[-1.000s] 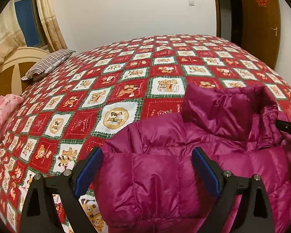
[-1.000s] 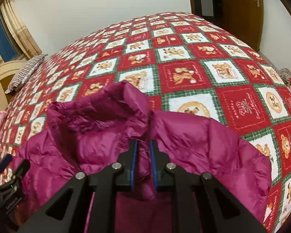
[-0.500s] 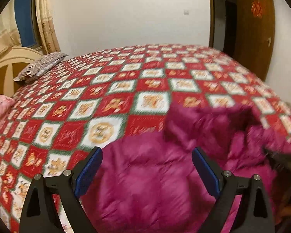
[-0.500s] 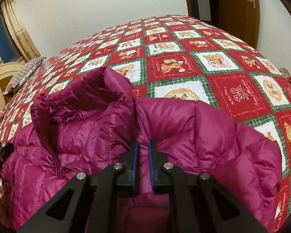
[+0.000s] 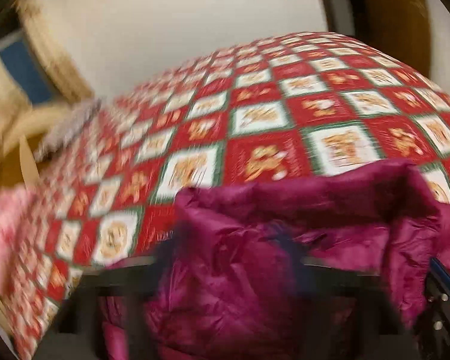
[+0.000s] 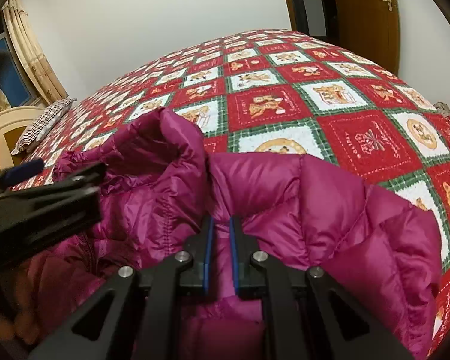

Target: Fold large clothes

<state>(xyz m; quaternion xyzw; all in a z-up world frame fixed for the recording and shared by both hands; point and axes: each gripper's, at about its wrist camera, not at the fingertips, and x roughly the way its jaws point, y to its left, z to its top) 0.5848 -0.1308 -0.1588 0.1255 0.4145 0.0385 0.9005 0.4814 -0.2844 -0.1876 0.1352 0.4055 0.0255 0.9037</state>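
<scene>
A magenta puffer jacket (image 6: 330, 210) lies on the bed, collar (image 6: 165, 138) raised. My right gripper (image 6: 222, 237) is shut on a fold of the jacket near the collar. My left gripper (image 6: 54, 177) reaches in from the left at the collar's left side. In the blurred left wrist view its fingers (image 5: 177, 240) stand close together with jacket fabric (image 5: 240, 285) bunched between them; whether they pinch it I cannot tell. The right gripper (image 5: 444, 285) shows at that view's right edge.
The bed has a red, white and green teddy-bear quilt (image 6: 285, 90). A striped pillow (image 6: 42, 126) lies by the cream headboard (image 6: 3, 126) at the left. A pink cloth (image 5: 9, 234) lies at the left. A wooden door (image 6: 366, 15) stands behind.
My left gripper went from wide open beside the jacket's shoulder to the collar, its fingers closing in on fabric, moving fast. My right gripper kept its grip and lifted the jacket slightly.
</scene>
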